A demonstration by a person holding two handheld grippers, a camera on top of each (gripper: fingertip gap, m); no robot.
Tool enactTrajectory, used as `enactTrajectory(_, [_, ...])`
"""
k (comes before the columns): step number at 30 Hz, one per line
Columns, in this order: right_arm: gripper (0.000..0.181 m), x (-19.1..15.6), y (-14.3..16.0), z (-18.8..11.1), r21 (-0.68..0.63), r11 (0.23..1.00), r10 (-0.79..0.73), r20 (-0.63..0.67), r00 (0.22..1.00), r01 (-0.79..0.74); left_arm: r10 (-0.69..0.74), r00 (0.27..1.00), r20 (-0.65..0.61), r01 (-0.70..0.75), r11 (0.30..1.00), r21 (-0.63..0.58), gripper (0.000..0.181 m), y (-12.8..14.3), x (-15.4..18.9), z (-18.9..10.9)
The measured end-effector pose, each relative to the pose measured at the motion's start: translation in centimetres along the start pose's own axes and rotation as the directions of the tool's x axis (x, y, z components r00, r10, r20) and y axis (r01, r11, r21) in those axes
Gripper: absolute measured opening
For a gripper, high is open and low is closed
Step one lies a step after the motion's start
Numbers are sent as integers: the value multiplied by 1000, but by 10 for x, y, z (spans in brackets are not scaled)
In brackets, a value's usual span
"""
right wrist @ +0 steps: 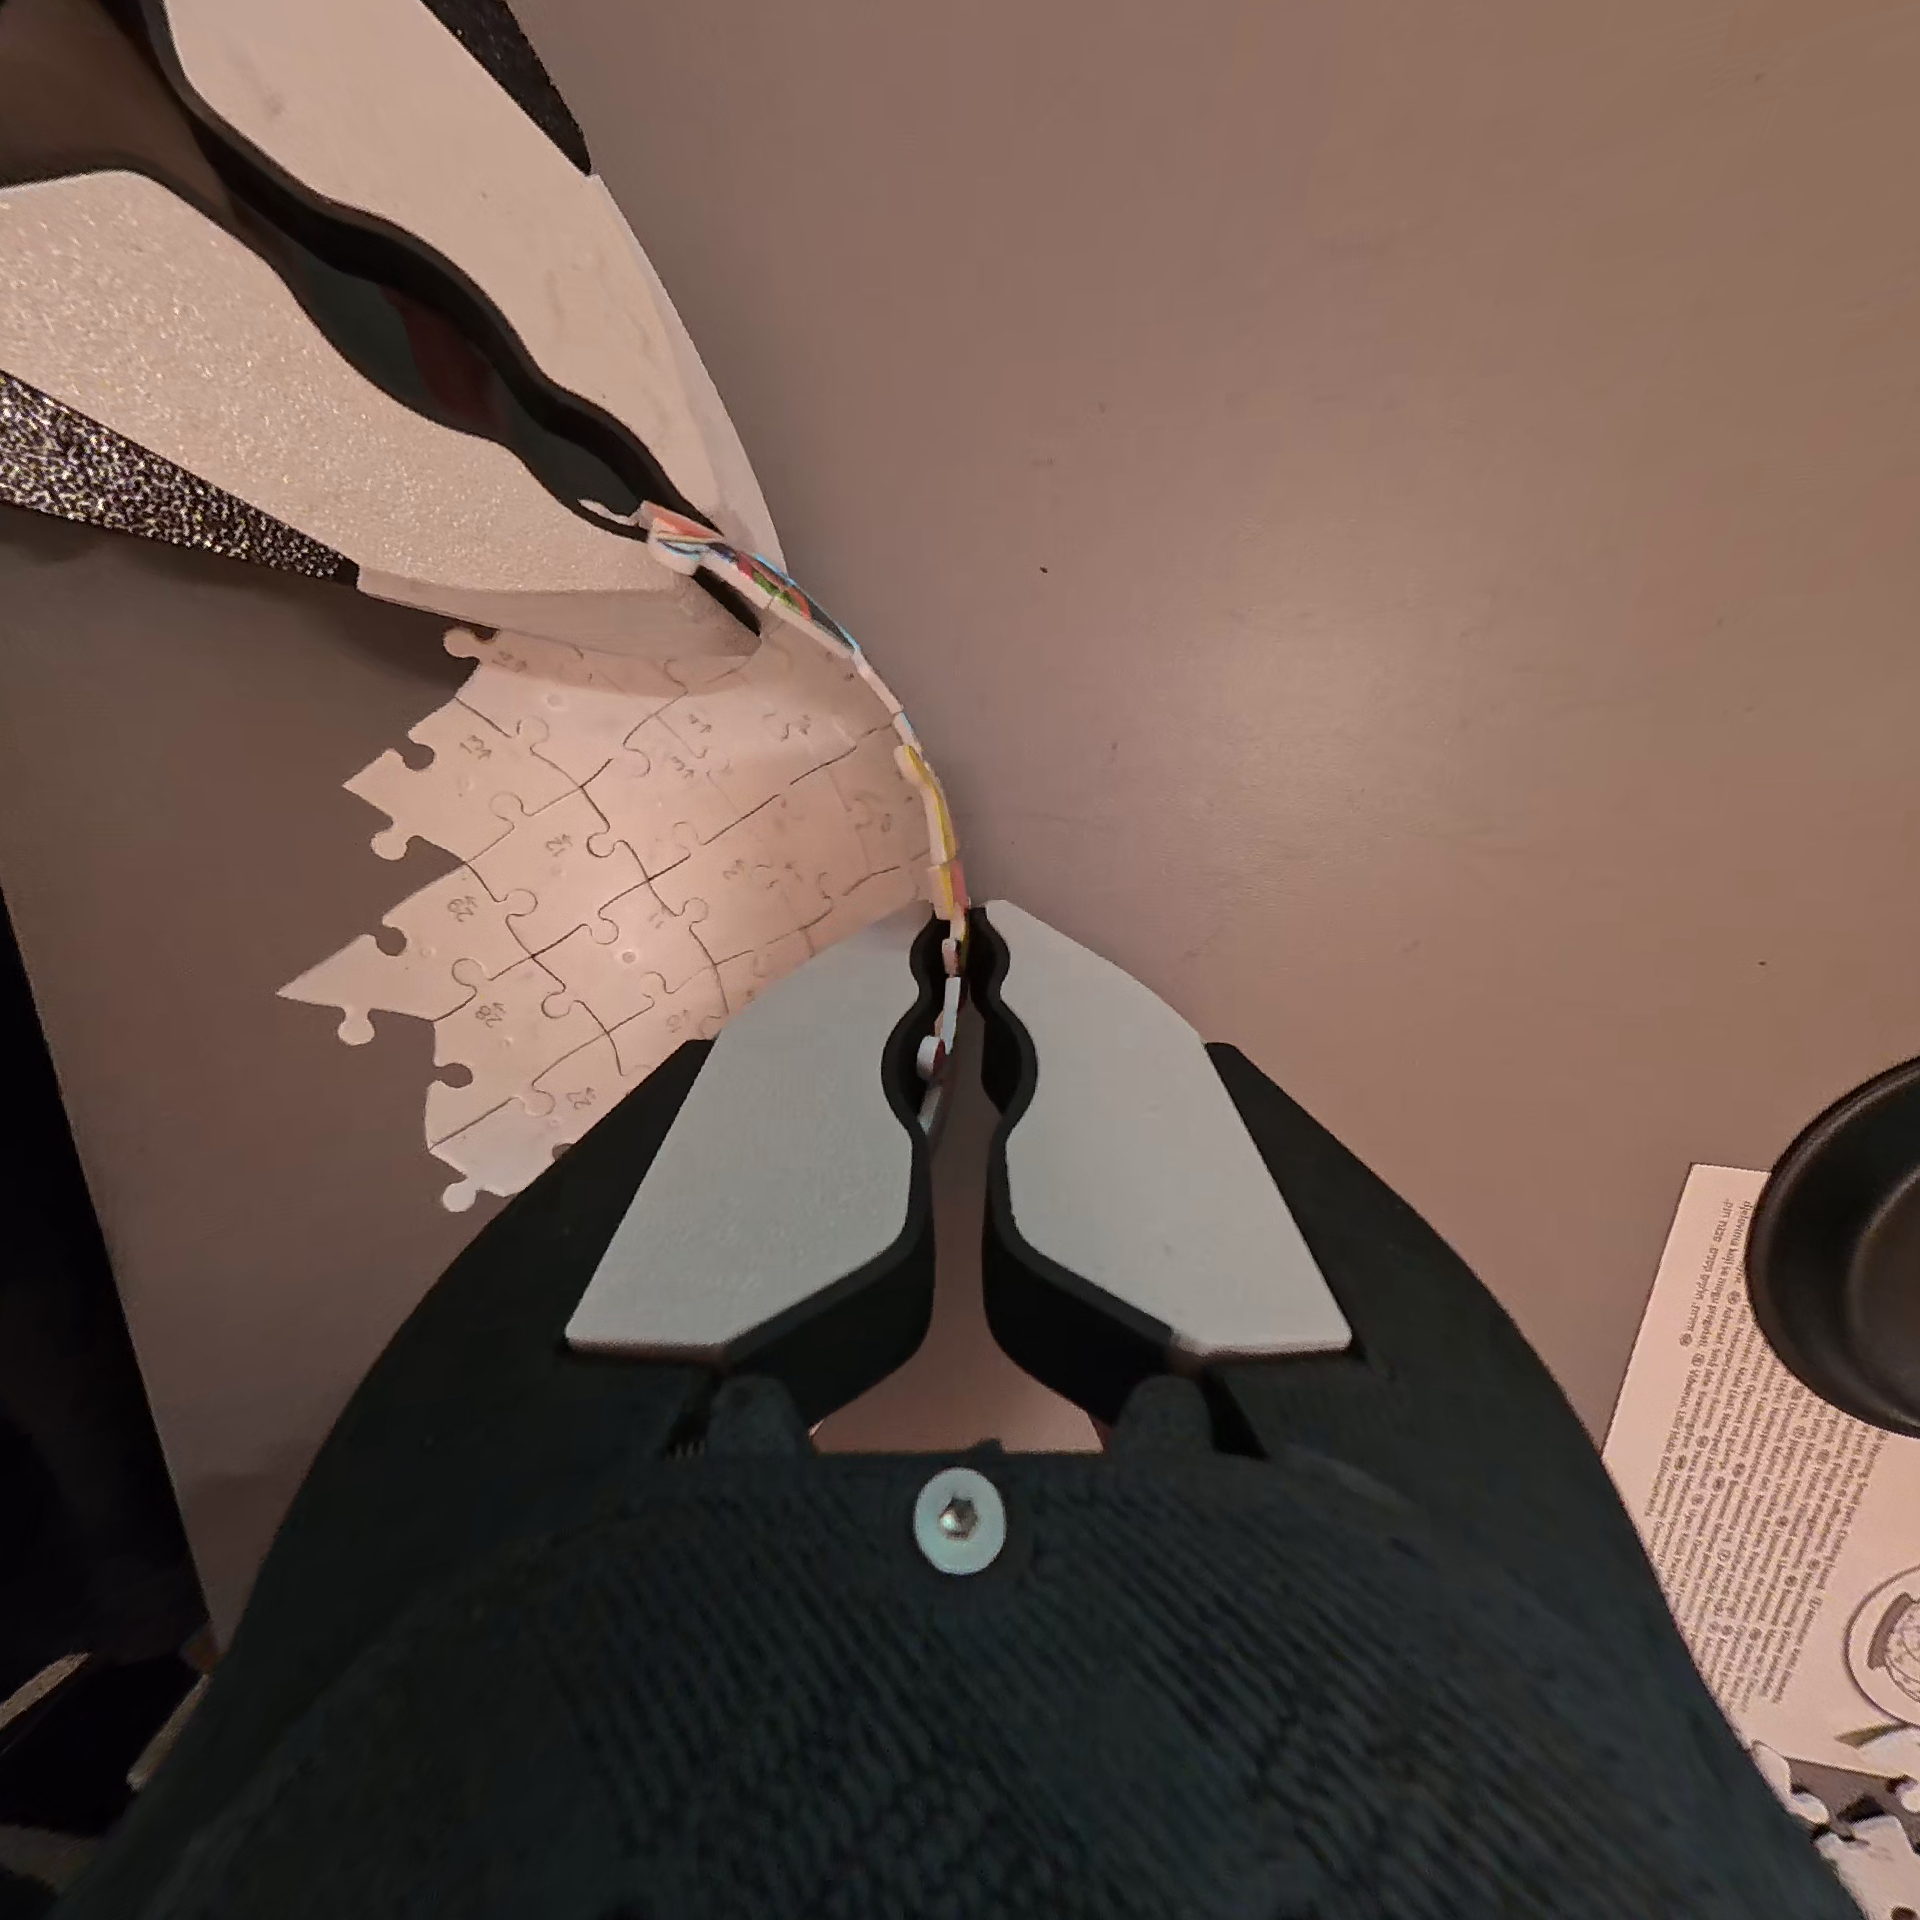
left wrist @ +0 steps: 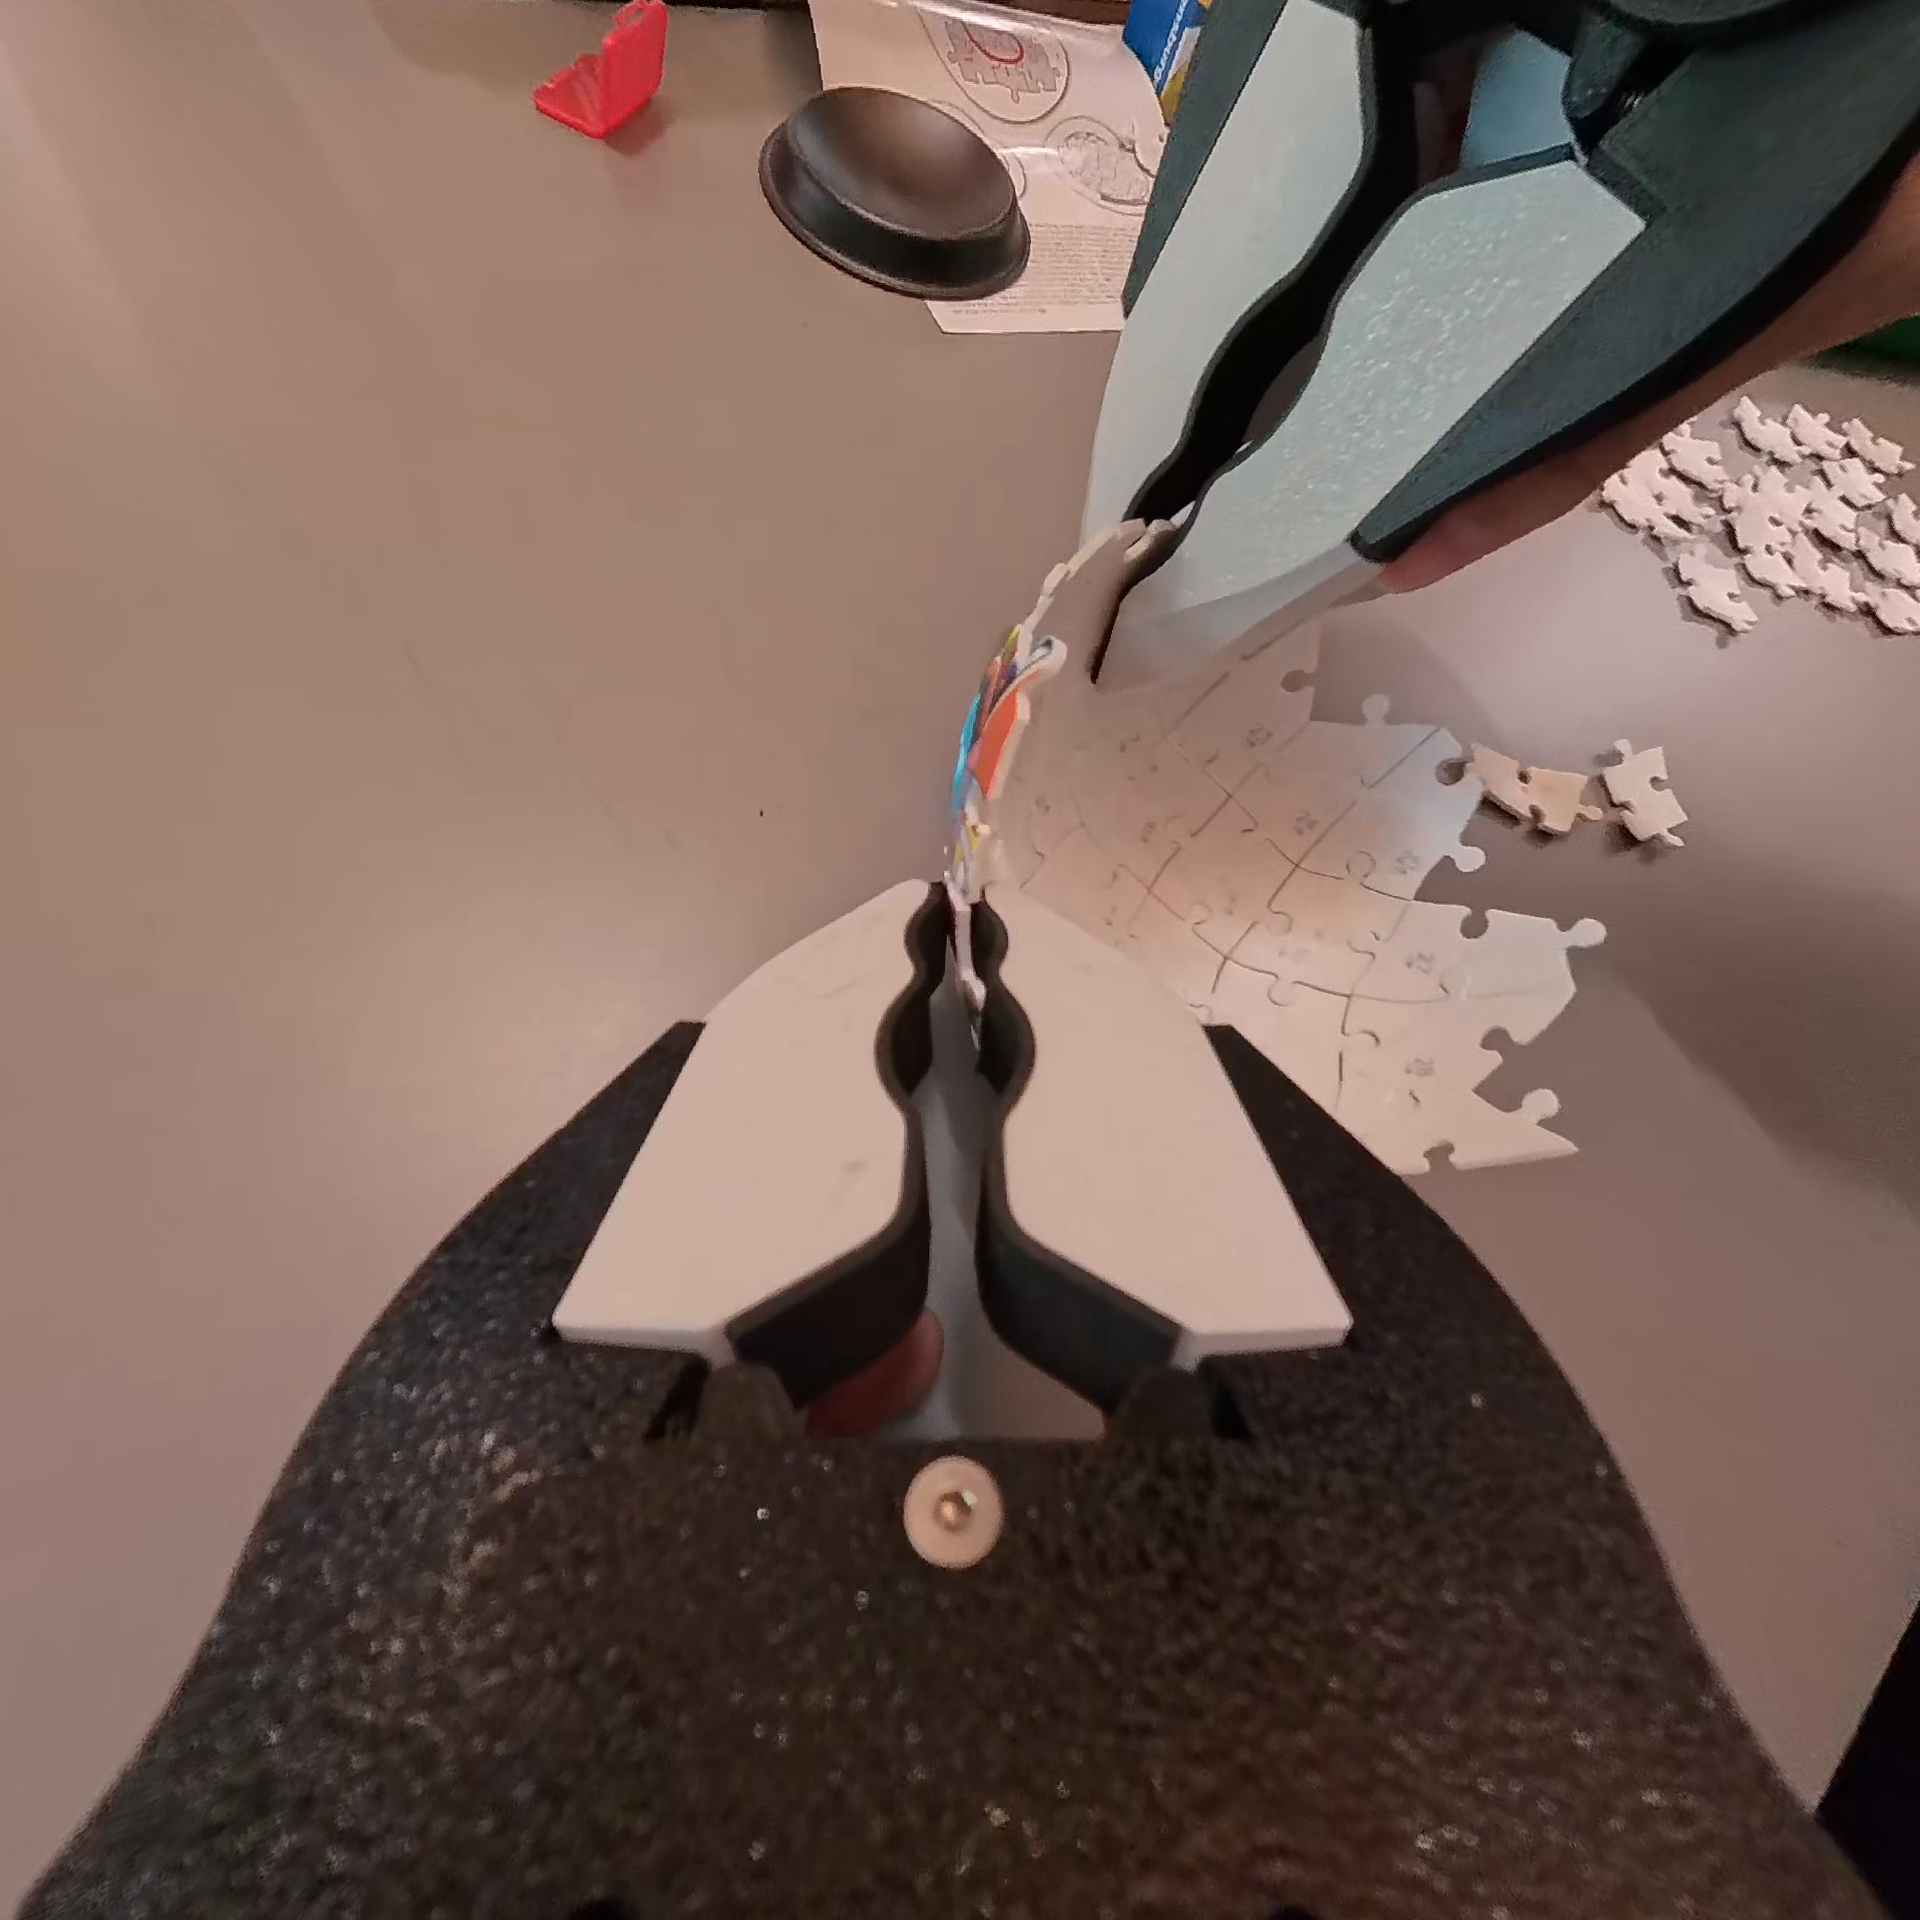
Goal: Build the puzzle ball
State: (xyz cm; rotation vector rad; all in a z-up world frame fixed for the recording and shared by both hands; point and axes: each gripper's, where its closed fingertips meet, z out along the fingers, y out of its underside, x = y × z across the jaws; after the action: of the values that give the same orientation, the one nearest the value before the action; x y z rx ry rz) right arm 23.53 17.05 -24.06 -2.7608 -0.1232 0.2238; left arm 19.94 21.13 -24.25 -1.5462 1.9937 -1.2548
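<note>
A partly built puzzle ball shell (left wrist: 1288, 883) of joined curved pieces, white on the inside and coloured on the outside, is held in the air above the table. My left gripper (left wrist: 961, 914) is shut on its near edge. My right gripper (left wrist: 1143, 535) is shut on its far edge, coming in from the upper right. In the right wrist view, the right gripper (right wrist: 961, 920) pinches the shell (right wrist: 623, 862), and the left gripper (right wrist: 665, 530) holds the shell's other end at the upper left. A person's fingers show under the right gripper in the left wrist view.
Loose white puzzle pieces (left wrist: 1808, 509) lie in a group at the right, and two more (left wrist: 1579, 790) lie beside the shell. A black round stand (left wrist: 894, 187) sits on an instruction sheet (left wrist: 1081, 260) at the back. A red plastic part (left wrist: 608, 73) lies at the far left.
</note>
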Motion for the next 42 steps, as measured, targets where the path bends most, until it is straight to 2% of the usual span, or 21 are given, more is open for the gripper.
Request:
enactTrajectory(9, [5, 2, -4, -1, 22, 999, -22, -36, 999, 23, -6, 1000, 15, 6, 1000, 25, 3, -4, -3, -2])
enactTrajectory(12, [17, 2, -10, 0, 52, 999, -7, -35, 999, 9, -13, 1000, 9, 13, 999, 32, 2, -5, -4, -4])
enactTrajectory(14, [15, -1, -12, 1, 59, 998, 9, -6, 1000, -8, -16, 1000, 3, 16, 999, 34, 2, -5, -3, -4])
enactTrajectory(16, [6, -2, -11, 3, 50, 999, 2, -1, 1000, -2, -9, 1000, 8, 8, 999, 31, 2, -5, -3, -4])
enactTrajectory(24, [4, -7, -8, 0, 3, 1000, -3, 24, 1000, 3, -4, 1000, -2, 5, 1000, 29, 2, -5, -1, -5])
enactTrajectory(32, [5, -3, -13, 0, 39, 999, -26, -23, 999, 27, -11, 1000, 7, 11, 999, 43, 2, -7, -4, -6])
enactTrajectory(34, [33, -2, -11, -2, 36, 999, -35, -49, 998, 37, -12, 1000, 8, 12, 999, 44, 2, -7, -4, -6])
enactTrajectory(35, [39, -1, -9, -4, 30, 999, -33, -59, 998, 35, -13, 1000, 8, 12, 999, 44, 2, -7, -4, -7])
enactTrajectory(42, [55, -12, 6, -20, 50, 999, 1, -42, 999, 1, -15, 1000, 13, 14, 999, 43, 2, -7, -5, -7])
